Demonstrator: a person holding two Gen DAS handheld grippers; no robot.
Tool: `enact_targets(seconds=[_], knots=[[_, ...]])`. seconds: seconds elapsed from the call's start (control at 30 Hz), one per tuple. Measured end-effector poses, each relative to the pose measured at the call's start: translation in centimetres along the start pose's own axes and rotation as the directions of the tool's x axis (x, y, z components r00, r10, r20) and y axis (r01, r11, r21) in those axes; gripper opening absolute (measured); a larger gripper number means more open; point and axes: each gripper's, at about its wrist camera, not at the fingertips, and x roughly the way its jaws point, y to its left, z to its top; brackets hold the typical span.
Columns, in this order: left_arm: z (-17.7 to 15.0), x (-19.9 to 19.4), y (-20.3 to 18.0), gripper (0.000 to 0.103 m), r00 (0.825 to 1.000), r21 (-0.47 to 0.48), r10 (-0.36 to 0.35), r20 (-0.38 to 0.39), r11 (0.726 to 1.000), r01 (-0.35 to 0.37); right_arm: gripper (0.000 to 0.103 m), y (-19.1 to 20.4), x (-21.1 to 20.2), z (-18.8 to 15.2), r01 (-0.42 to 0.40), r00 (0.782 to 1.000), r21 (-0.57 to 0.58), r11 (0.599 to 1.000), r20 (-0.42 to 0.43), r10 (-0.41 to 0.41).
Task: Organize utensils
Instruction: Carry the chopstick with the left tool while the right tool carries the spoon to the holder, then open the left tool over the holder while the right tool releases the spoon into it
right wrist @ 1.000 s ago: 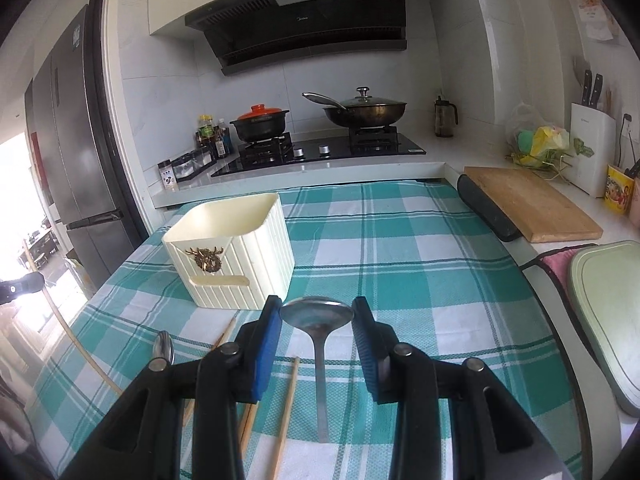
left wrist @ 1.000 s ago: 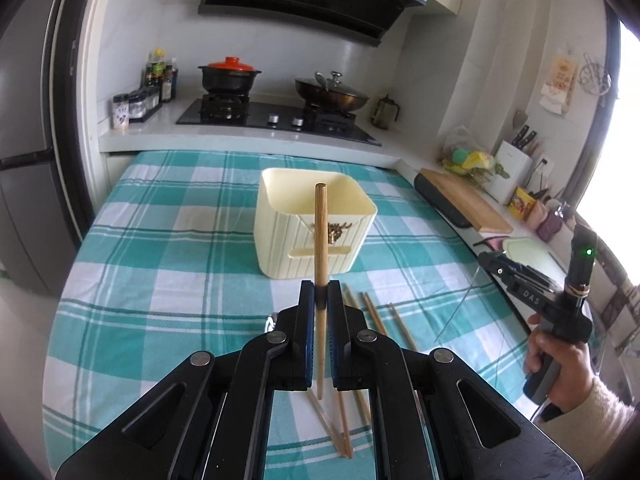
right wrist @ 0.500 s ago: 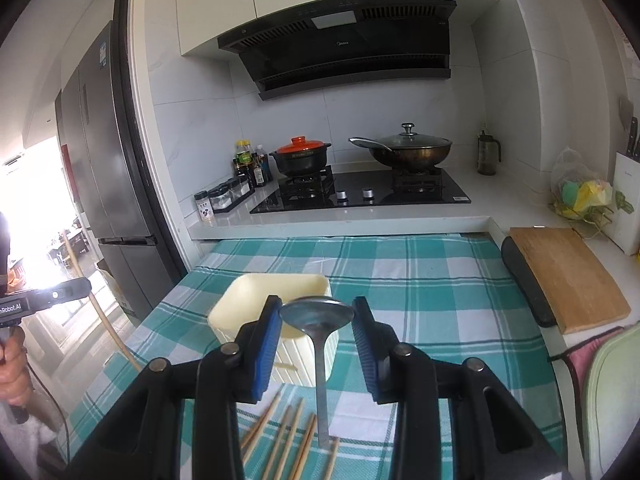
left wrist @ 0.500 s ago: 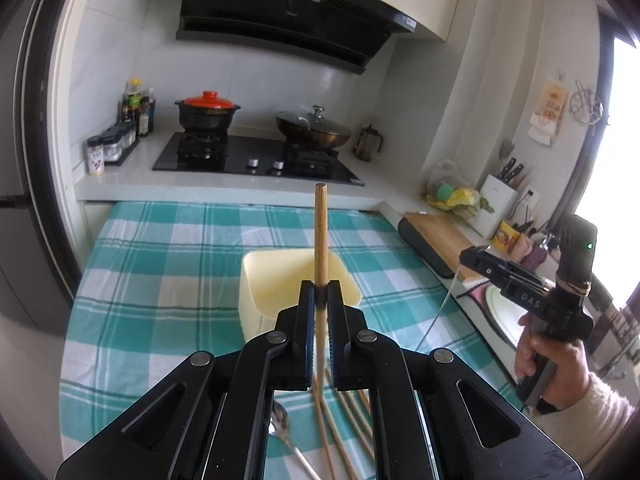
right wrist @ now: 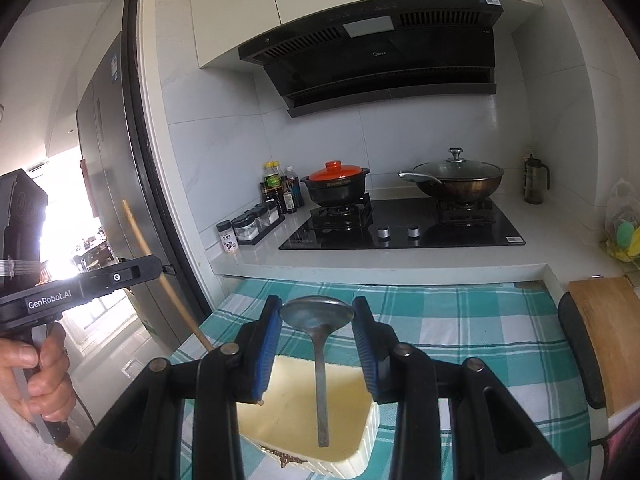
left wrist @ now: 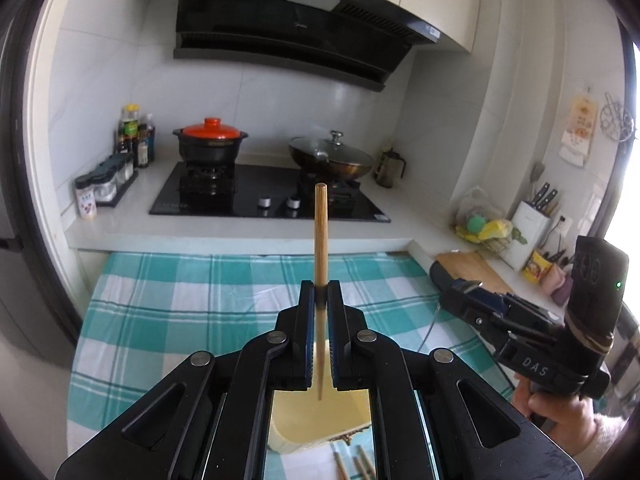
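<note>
In the left wrist view my left gripper (left wrist: 320, 286) is shut on a wooden chopstick (left wrist: 320, 232). The chopstick stands upright, its thin lower tip hanging over the open cream box (left wrist: 320, 420). My right gripper (right wrist: 316, 316) is shut on a metal spoon (right wrist: 318, 320), its blue pads (right wrist: 266, 344) against the bowl's sides. The spoon's handle hangs down over the cream box (right wrist: 304, 412). Each view shows the other tool: the right gripper (left wrist: 464, 288) in a hand (left wrist: 560, 404), and the left gripper (right wrist: 156, 266) with its chopstick (right wrist: 160, 272).
Loose chopsticks (left wrist: 356, 464) lie on the teal checked tablecloth (left wrist: 160, 320) near the box. Behind stands a counter with a black hob (right wrist: 400, 228), a red-lidded pot (right wrist: 336, 184) and a wok (right wrist: 456, 180). Spice jars (right wrist: 248, 228) are at left, a cutting board (right wrist: 608, 332) at right.
Both grippers have risen and moved forward with the chopstick and the spoon. The cream box, earlier ahead on the table, is now right beneath them. Most loose chopsticks have dropped out of view.
</note>
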Motion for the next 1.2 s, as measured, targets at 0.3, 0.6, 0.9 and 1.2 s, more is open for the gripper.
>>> enact_targets(seconds=[0.3, 0.6, 0.9, 1.2], knots=[[-2.5, 7.8, 2.2, 0.005, 0.982, -0.029, 0.000, -0.191, 1.000, -0.006, 0.036, -2.9, 8.2, -3.2, 0.019, 0.979, 0.057, 0.998, -0.202, -0.007], [-4.2, 13.0, 3.0, 0.005, 0.949, -0.036, 0.030, -0.315, 0.998, -0.043, 0.036, -4.6, 14.3, -5.1, 0.105, 0.923, 0.088, 0.991, -0.379, -0.064], [-5.6, 14.0, 3.7, 0.020, 0.937, -0.030, 0.100, -0.335, 0.993, -0.117, 0.038, -4.1, 14.8, -5.8, 0.143, 0.910, 0.053, 0.988, -0.399, -0.111], [-10.3, 0.7, 3.6, 0.074, 0.962, 0.027, 0.107, -0.252, 0.994, -0.103, 0.058, -2.2, 2.0, -7.4, 0.140, 0.945, -0.017, 0.990, -0.295, -0.139]])
